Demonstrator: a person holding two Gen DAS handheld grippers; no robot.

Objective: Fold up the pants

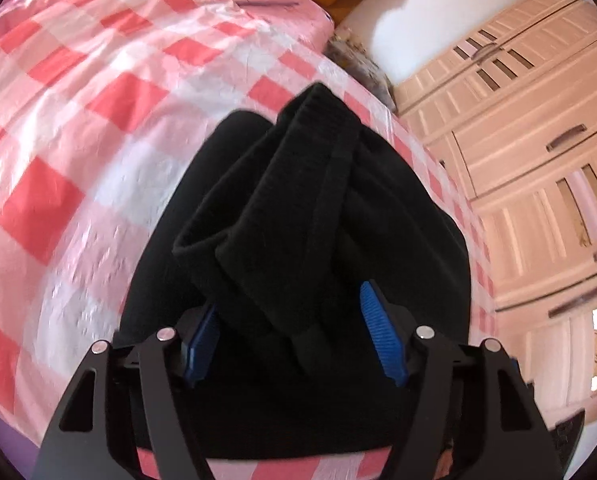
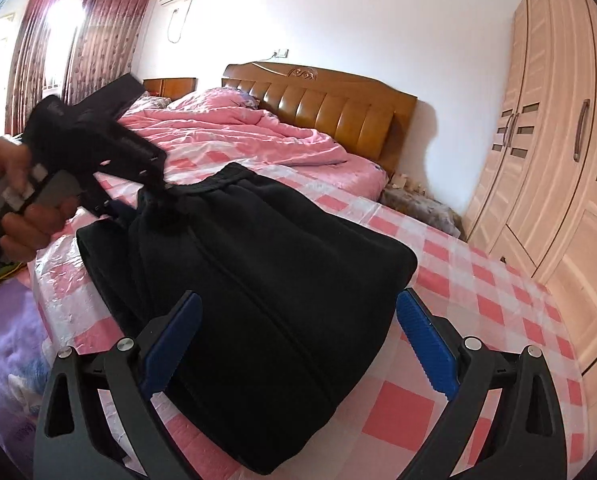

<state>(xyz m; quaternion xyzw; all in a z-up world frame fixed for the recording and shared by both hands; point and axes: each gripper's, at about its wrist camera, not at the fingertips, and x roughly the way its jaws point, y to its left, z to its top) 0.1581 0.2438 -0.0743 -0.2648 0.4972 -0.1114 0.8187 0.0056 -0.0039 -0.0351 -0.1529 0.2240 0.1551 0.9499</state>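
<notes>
- My right fingers (image 2: pixel 296 344) stand spread over the black pants (image 2: pixel 258 280).
- My left fingers (image 1: pixel 294 332) pinch their bunched cloth.
- Pink checked bed (image 2: pixel 478 300); wardrobe (image 2: pixel 558 160) far right.

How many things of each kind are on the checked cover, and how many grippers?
Black pants: 1
Grippers: 2, the left gripper and the right gripper
Total: 3
</notes>
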